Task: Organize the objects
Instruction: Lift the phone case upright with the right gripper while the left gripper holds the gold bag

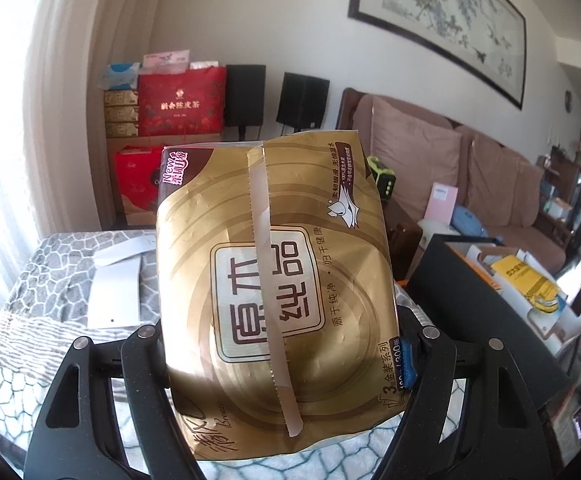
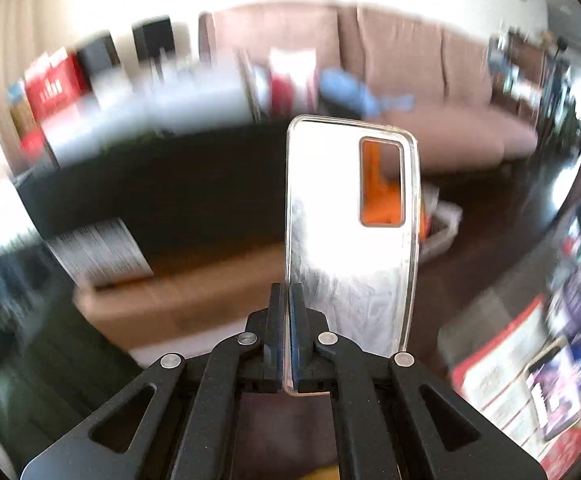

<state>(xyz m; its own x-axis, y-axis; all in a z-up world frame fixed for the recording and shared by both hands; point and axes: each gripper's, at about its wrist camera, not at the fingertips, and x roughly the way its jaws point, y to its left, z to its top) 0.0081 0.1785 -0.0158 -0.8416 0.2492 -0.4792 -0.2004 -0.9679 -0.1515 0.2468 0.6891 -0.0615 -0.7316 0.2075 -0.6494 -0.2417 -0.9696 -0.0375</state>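
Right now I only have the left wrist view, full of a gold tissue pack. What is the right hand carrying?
Observer: A clear phone case, pinched along its edge by the right tongs.
Operator: Anything in the case?
Observer: No; orange shows through its camera cutout.
Operator: What lies beyond it?
Observer: A brown sofa; the surroundings are motion-blurred.
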